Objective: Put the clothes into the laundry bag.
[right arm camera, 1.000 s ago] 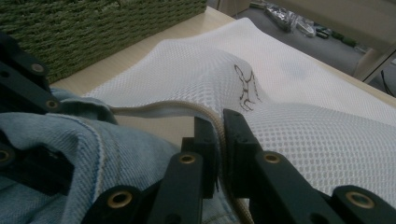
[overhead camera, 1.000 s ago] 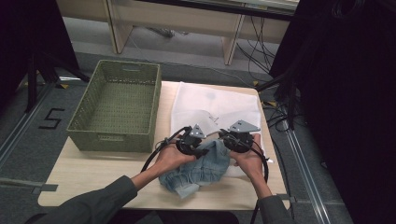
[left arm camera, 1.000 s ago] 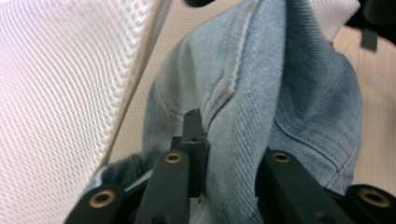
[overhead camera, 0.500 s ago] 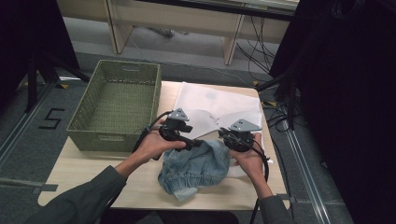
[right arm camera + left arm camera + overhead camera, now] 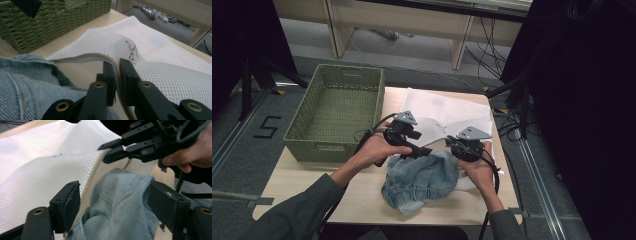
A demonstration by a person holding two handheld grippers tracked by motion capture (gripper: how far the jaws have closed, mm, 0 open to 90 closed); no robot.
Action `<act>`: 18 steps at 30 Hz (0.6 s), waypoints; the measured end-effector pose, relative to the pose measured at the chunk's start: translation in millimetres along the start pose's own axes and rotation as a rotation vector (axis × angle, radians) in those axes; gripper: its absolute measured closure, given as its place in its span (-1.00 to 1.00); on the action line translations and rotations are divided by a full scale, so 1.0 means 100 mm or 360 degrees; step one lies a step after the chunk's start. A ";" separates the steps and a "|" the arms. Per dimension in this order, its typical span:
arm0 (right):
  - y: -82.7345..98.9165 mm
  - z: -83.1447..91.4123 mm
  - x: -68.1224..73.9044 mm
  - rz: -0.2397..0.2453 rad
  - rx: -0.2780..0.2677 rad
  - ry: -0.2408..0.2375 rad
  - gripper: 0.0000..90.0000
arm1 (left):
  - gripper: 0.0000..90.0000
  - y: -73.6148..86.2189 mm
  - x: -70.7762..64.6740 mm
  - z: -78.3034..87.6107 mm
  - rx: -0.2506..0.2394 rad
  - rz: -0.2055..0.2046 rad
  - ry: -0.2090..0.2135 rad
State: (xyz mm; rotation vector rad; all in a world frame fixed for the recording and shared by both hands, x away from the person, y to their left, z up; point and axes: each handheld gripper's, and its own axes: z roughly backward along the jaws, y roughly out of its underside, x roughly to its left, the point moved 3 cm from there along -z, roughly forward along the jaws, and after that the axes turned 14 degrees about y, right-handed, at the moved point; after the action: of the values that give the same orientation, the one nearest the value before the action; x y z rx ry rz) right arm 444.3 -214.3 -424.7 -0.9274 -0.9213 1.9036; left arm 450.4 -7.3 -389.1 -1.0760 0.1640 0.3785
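Note:
A light blue denim garment lies crumpled on the table in front of a white mesh bag. My right gripper is shut on the bag's corded rim and holds the mouth lifted, with the denim beside it. My left gripper hovers just above the denim. Its jaws have just been opening and now stand wide apart. The cloth lies beneath the gap and neither pad presses on it. The right gripper shows ahead in the left gripper view, by the mesh bag.
A green woven basket stands empty at the table's left, also close by in the right gripper view as the basket. Bare wooden table shows at the front left. Desk legs and cables lie beyond the far edge.
My left gripper let go of the denim, opened, and rose away to the left. The denim has settled flatter on the table. The right gripper kept still on the bag's rim.

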 end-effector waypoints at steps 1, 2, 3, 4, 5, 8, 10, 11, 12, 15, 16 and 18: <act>0.00 0.00 0.00 0.0003 0.0000 -0.0001 0.86 | -0.43 -0.01 0.03 0.02 -0.0008 0.0006 -0.0017; -0.01 0.00 0.00 0.0004 0.0007 -0.0005 0.86 | -0.41 -0.01 0.06 0.02 -0.0023 0.0019 -0.0030; -0.01 0.00 0.00 0.0005 0.0006 -0.0003 0.86 | -0.41 -0.01 0.10 0.03 -0.0022 0.0033 -0.0037; -0.01 0.00 -0.01 0.0024 -0.0005 -0.0003 0.86 | -0.41 0.01 0.16 0.02 -0.0011 0.0042 -0.0072; -0.02 -0.01 -0.01 0.0023 -0.0019 -0.0002 0.86 | -0.41 0.03 0.21 0.01 0.0007 0.0040 -0.0095; -0.02 0.00 -0.01 0.0023 0.0007 -0.0006 0.86 | -0.40 0.09 0.32 -0.06 0.0057 0.0037 -0.0151; -0.03 0.00 -0.01 0.0023 0.0005 -0.0003 0.86 | -0.39 0.14 0.38 -0.14 0.0088 0.0044 -0.0170; -0.03 0.00 -0.01 0.0028 0.0010 -0.0009 0.86 | -0.39 0.17 0.40 -0.19 0.0121 0.0031 -0.0188; -0.04 0.00 -0.01 0.0027 0.0013 -0.0012 0.86 | -0.38 0.19 0.41 -0.23 0.0134 0.0036 -0.0187; -0.04 0.00 0.00 0.0025 -0.0001 -0.0008 0.86 | -0.38 0.24 0.45 -0.33 0.0163 0.0036 -0.0188; -0.04 0.00 0.00 0.0024 -0.0009 -0.0004 0.86 | -0.37 0.25 0.47 -0.38 0.0176 0.0023 -0.0185; -0.05 0.00 0.01 0.0024 -0.0005 -0.0009 0.86 | -0.29 0.27 0.49 -0.44 0.0210 -0.0022 -0.0191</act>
State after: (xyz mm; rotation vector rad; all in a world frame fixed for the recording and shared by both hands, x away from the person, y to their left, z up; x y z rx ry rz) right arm 445.4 -211.8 -420.4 -0.9338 -0.9237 1.9190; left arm 487.8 -24.1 -447.4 -0.9214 0.0737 0.4129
